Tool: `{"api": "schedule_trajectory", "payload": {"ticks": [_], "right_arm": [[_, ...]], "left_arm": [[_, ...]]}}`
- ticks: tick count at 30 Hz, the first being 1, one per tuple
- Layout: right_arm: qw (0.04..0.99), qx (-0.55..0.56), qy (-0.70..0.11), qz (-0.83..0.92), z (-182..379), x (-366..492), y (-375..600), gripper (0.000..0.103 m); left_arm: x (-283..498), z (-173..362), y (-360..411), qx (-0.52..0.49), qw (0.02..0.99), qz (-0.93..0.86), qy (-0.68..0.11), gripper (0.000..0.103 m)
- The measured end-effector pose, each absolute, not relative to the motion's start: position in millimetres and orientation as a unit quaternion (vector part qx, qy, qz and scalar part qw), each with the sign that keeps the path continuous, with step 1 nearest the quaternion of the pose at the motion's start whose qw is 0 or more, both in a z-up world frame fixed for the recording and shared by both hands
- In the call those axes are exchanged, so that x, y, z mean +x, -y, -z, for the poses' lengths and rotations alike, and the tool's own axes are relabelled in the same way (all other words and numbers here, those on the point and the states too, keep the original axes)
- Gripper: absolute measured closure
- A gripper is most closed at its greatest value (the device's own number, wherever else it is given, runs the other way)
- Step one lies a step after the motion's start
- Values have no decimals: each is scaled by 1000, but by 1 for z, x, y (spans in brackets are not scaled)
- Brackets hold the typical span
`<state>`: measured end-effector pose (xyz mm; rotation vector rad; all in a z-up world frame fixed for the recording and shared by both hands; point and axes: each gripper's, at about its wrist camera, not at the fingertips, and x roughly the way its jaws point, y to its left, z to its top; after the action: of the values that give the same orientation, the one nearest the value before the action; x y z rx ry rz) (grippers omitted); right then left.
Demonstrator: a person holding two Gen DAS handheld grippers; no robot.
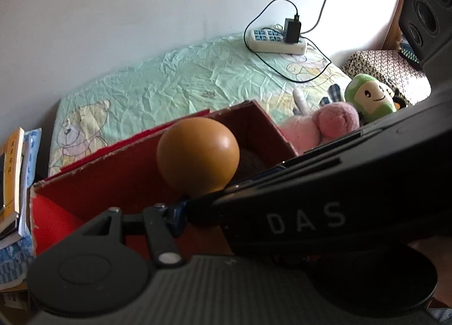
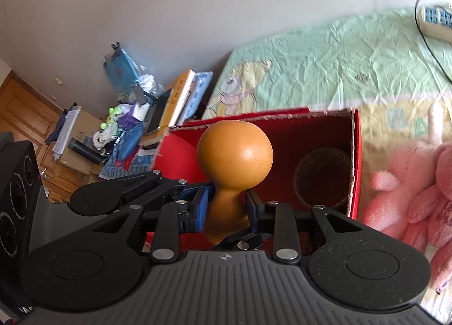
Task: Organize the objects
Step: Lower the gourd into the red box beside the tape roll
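Note:
An orange-brown gourd (image 2: 234, 167) is held by its narrow neck between the blue pads of my right gripper (image 2: 226, 206), just above the open red cardboard box (image 2: 356, 161). The gourd (image 1: 197, 152) also shows in the left wrist view, over the box (image 1: 93, 183). My left gripper's left finger (image 1: 169, 217) sits close by the gourd's neck; the right gripper's body covers its other finger, so its state is unclear. Inside the box lie a roll of tape (image 2: 322, 175) and a red object (image 2: 180, 155).
The box stands on a bed with a pale green sheet (image 1: 175, 82). A pink plush (image 2: 409, 192) and a green plush (image 1: 370, 96) lie right of the box. A power strip (image 1: 276, 41) with cable lies at the bed's far side. Books (image 2: 175, 99) and clutter are stacked left of the bed.

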<state>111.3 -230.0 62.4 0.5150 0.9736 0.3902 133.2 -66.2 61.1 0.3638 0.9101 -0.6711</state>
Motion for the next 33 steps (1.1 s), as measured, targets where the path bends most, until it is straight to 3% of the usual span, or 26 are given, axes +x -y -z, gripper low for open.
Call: {"api": "schedule_trajectory", "payload": {"ticks": [16,19,21,33], "right_arm": [[803,247,-524,-139,-12,146,218,73],[808,232,-526,-132,-8,148,214,77],[810,220,-528,-130,-6,150,211,91],[842,193,-493,-104,-3,144,208,90]], "left_arm": [[177,1,65,196,782,314,-501,54],[181,5,63,188,778,310,-513,54],[182,8,63,194,780,300,-514,51],[183,9,52,171,790,284,-516,42]]}}
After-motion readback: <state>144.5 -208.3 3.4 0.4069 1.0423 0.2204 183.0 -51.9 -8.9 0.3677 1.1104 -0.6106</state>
